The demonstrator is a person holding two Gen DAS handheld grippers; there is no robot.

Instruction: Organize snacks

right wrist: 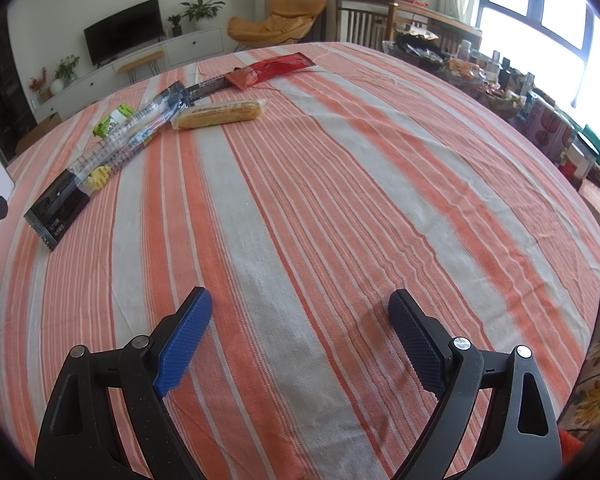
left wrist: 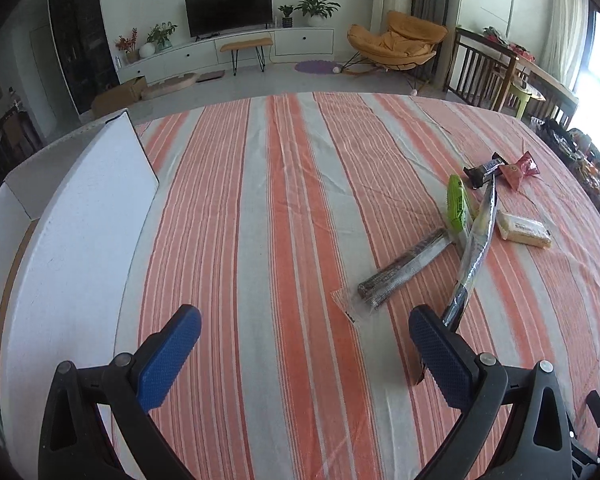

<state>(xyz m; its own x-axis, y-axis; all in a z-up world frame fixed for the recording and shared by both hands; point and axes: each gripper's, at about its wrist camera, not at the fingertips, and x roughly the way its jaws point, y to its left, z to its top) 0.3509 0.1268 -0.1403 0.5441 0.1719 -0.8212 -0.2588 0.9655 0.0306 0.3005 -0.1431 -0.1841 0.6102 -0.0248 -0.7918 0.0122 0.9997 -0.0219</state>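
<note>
From the left wrist we are holding our left tool (left wrist: 305, 330) wide apart with nothing in it. The snacks (left wrist: 466, 232) are lying in a messy pile on the striped surface (left wrist: 260, 220), near the white box (left wrist: 80, 216).

From the right wrist our right tool (right wrist: 300, 316) is gaping apart too, gripping nothing. The snacks (right wrist: 148, 128) are sitting far off, so we think all the tidying is still waiting for us.

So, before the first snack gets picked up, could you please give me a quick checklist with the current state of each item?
1. Left gripper open and empty: ok.
2. Right gripper open and empty: ok.
3. White box at the left within view: ok.
4. Box interior free: cannot tell.
5. Snacks lying separately: not ok; the long clear packet lies across the green packet.
6. Striped cloth flat beneath the grippers: ok.
</note>
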